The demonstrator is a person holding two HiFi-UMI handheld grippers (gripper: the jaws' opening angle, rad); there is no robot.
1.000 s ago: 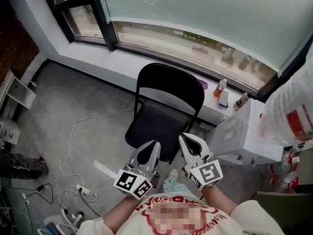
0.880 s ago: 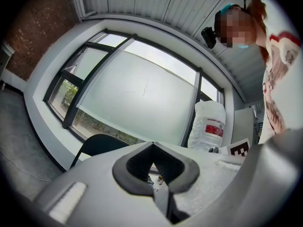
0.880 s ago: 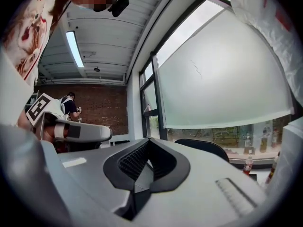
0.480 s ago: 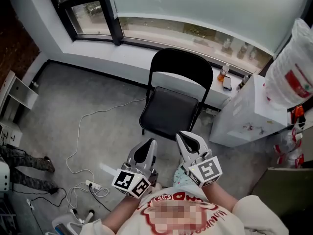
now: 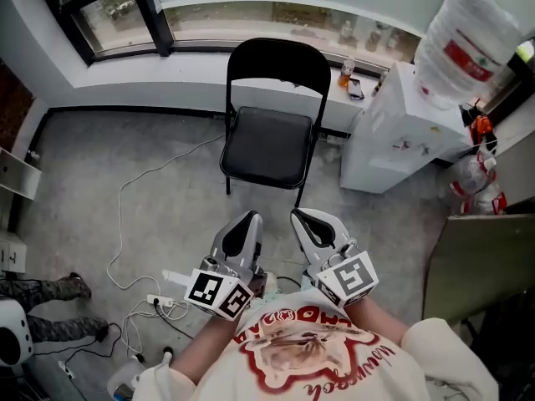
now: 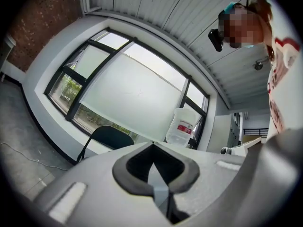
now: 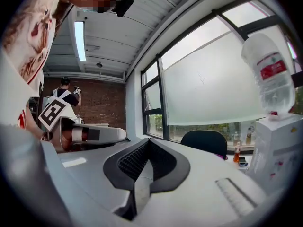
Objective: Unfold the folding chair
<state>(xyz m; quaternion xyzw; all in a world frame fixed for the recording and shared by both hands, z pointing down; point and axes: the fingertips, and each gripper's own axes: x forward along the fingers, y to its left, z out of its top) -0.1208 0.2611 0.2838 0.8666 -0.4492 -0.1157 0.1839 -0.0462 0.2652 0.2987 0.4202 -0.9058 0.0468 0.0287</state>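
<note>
The black folding chair (image 5: 266,147) stands unfolded on the grey floor below the window, seat flat and backrest (image 5: 278,65) upright. Both grippers are close to my body, well short of the chair and touching nothing. My left gripper (image 5: 245,219) is shut with nothing between its pads. My right gripper (image 5: 303,216) sits beside it, also shut and empty. In the left gripper view my left gripper (image 6: 152,144) points level, and the chair (image 6: 110,137) shows small beyond it. The right gripper view shows my right gripper (image 7: 147,144) the same way, with the chair (image 7: 204,142) far off.
A white water dispenser (image 5: 393,132) with a large bottle (image 5: 468,32) stands right of the chair. Small bottles (image 5: 347,72) sit on the sill. A white cable (image 5: 138,192) and power strip (image 5: 163,303) lie on the floor at left. A flat board (image 5: 476,266) leans at right.
Both grippers and the head view have drawn back from the chair, which now stands farther off and fully in sight. Both pairs of jaws stay shut.
</note>
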